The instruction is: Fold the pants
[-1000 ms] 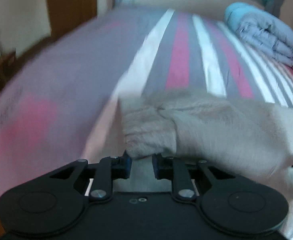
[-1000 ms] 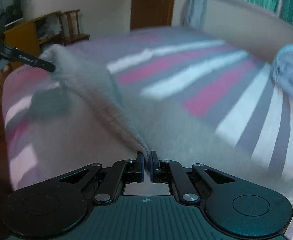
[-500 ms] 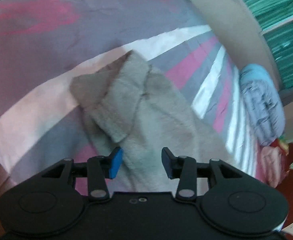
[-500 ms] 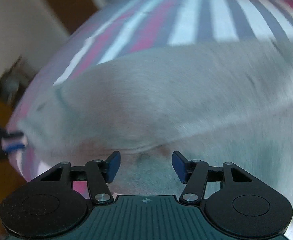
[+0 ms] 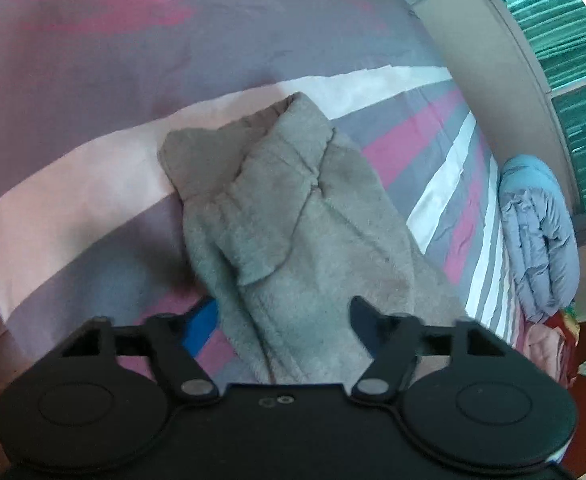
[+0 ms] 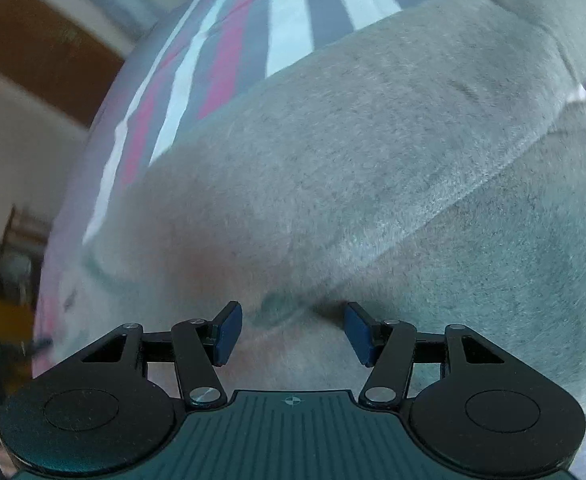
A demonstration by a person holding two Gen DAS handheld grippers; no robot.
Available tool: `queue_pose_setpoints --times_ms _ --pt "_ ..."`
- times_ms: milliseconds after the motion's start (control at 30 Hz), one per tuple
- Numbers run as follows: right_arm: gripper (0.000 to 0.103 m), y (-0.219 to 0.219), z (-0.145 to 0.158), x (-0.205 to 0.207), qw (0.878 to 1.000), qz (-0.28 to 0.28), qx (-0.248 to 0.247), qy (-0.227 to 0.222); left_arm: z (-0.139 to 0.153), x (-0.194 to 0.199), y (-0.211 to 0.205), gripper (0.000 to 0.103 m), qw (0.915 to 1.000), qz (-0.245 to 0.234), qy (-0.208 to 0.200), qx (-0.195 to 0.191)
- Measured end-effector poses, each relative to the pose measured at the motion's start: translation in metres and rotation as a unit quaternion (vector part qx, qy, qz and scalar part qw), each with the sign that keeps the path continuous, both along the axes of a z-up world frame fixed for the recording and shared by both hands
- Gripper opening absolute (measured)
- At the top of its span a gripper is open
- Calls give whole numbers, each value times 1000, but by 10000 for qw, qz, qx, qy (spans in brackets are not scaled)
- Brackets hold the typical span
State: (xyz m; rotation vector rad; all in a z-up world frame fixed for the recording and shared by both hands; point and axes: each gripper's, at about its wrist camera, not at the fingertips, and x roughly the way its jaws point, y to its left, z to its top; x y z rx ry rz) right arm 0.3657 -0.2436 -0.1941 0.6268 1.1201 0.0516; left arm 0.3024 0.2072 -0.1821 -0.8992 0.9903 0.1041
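Dark lettering on the striped bedsheet [image 5: 253, 40] is too blurred to read.

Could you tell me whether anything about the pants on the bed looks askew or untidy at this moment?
Yes: the fuzzy grey-beige pants lie on the striped bedsheet with their far end rumpled, one flap doubled over crookedly rather than lying flat.

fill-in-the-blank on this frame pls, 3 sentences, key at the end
The fuzzy pants lie on a ____ bedsheet.
A folded ____ quilt sits at the far end of the bed.
In the left wrist view, the pads of the left tongs do not press the pants; nothing is ____.

Missing: striped; blue; gripped
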Motion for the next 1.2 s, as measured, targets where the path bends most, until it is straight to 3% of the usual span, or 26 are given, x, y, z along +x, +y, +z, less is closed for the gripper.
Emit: queue_pose_setpoints --times_ms 33,67,100,200,400,533,600,700,767,933,1100,1200 --pt "20 1 -3 2 9999 -145 -10 40 0 2 0 45 10000 10 -66 -29" --pt "16 -1 -7 2 9992 -365 92 100 1 6 -1 44 10000 -7 -93 -6" --pt "15 -4 -11 2 9981 -558 232 142 1 10 -2 41 9999 -20 -86 48" --pt "9 -7 -8 -5 9962 -750 438 34 1 13 0 13 9997 100 -77 220" --pt "6 -2 30 -20 9962 -457 538 -515 36 24 14 8 9967 49 -648 496" --pt "5 16 59 -30 9938 -206 677 -858 53 33 34 8 9946 63 -802 662" --pt "5 29 62 -39 9933 -60 685 -924 38 29 37 8 9952 -29 -548 811" --pt "5 46 45 -52 9960 146 462 -754 -2 17 42 8 9974 -29 -67 719" --pt "5 49 25 -59 9981 124 390 -453 -11 11 41 11 9971 -101 -188 735" --pt "6 54 7 -62 9990 265 185 -303 12 5 50 34 9980 152 -365 498" --pt "15 50 21 -57 9981 413 206 -419 33 -8 54 38 9964 234 -485 653" --pt "30 51 17 -60 9985 435 134 -313 40 -14 35 38 9963 -77 -544 663"
